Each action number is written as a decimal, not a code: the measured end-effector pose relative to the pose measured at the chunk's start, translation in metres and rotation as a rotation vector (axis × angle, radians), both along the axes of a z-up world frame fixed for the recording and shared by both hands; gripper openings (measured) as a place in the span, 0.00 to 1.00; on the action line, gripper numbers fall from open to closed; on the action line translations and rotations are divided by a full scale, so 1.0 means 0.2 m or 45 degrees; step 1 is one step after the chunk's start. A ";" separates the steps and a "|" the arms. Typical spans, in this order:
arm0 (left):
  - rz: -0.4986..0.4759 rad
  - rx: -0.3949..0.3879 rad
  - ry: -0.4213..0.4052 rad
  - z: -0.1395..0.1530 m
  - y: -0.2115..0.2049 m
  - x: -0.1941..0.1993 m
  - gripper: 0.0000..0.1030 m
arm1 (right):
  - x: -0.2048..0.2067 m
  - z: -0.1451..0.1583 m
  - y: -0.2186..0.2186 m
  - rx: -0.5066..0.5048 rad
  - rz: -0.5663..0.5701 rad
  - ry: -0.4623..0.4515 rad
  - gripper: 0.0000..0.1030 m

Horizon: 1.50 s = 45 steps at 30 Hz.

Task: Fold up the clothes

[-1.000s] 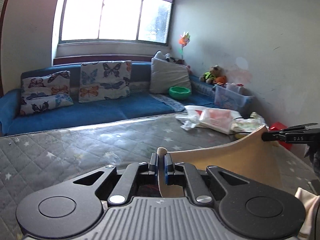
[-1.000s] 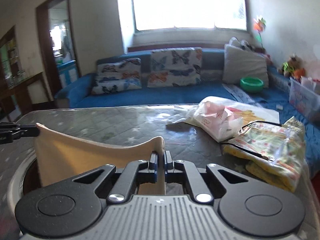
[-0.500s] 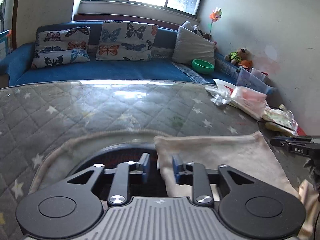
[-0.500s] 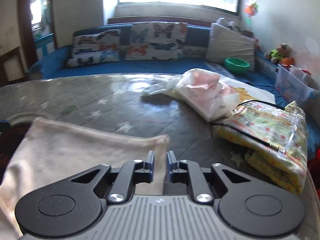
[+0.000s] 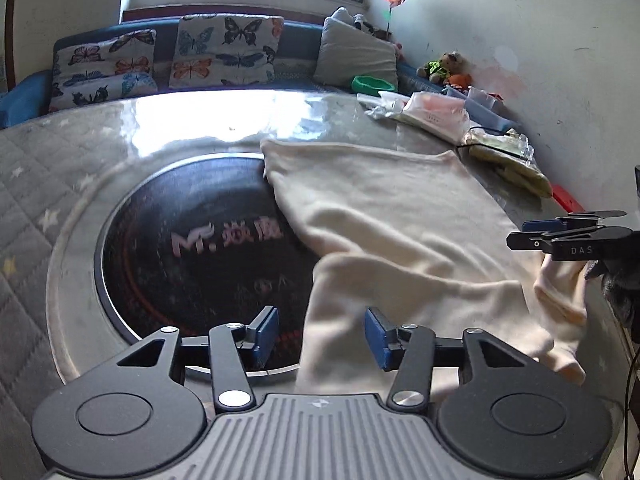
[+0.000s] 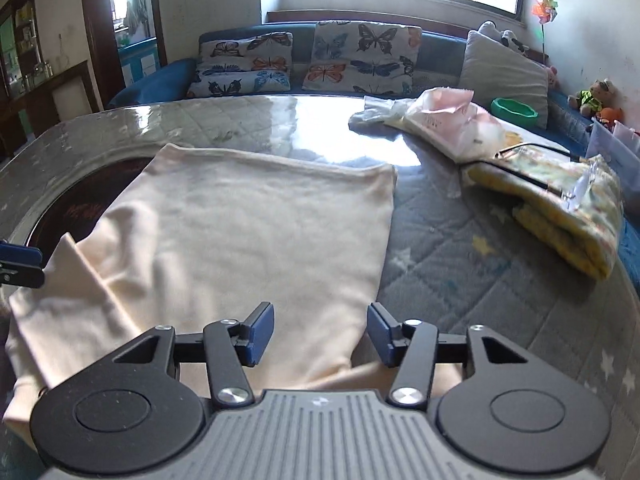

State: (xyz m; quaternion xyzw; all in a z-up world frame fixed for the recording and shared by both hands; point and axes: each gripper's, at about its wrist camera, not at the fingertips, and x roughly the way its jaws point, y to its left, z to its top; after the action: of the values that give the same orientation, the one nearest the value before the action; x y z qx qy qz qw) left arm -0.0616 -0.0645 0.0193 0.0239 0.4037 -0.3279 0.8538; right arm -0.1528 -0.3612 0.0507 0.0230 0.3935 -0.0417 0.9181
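— While spread wide over the cream garment [image 5: 400, 216], left gripper [image 5: 320, 336]: blue pads apart, nothing pinched. Same for the right?

— Same. Right gripper [image 6: 320, 332] released too, pads well apart, hovering over the near edge of the cloth [image 6: 260, 232].

— And the garment's place?

— Flat on the glass-topped table [image 6: 240, 120], partly folded, one flap doubled over on the left side; far corner lying over the dark round inset [image 5: 192, 248] with the printed lettering.

— Containers?

— Green bowl [image 6: 514, 107] on the blue sofa [image 6: 160, 80] beside a grey cushion [image 6: 504, 60]; contents hidden. Clear plastic bin [image 6: 612, 140] at the right, things inside too blurred to name. Clear bag [image 6: 448, 118] on the table with something pink and white in it. Next to it, a transparent zip pouch [image 6: 560, 200] holding yellow patterned fabric.

— Anything else?

— Butterfly pillows [image 6: 360, 56] along the sofa back, a teddy bear [image 6: 596, 94] at the wall, a pinwheel [image 6: 544, 6] above.
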 end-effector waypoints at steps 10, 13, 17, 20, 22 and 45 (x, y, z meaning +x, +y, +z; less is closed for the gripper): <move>0.056 0.014 -0.063 -0.01 0.04 -0.07 0.07 | -0.07 -0.04 0.09 -0.011 -0.015 -0.009 0.56; 0.106 0.020 -0.078 0.00 0.10 -0.05 0.07 | -0.07 -0.05 0.14 -0.008 -0.008 -0.020 0.56; 0.180 0.042 -0.072 0.00 0.21 -0.02 0.07 | -0.02 -0.09 0.21 0.011 0.032 -0.044 0.60; 0.241 0.056 -0.076 0.01 0.31 -0.01 0.07 | 0.01 -0.10 0.30 0.016 0.066 -0.053 0.62; 0.286 0.062 -0.078 0.01 0.40 -0.01 0.07 | 0.03 -0.10 0.37 0.018 0.103 -0.056 0.63; 0.542 0.022 -0.075 0.11 0.95 -0.21 0.08 | 0.00 -0.01 0.63 0.035 0.338 -0.053 0.72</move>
State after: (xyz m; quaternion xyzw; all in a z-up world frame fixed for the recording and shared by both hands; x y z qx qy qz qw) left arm -0.1036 0.1263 0.0407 -0.0449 0.3775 -0.1358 0.9149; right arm -0.1518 -0.2353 0.0492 -0.0159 0.3743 0.0862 0.9232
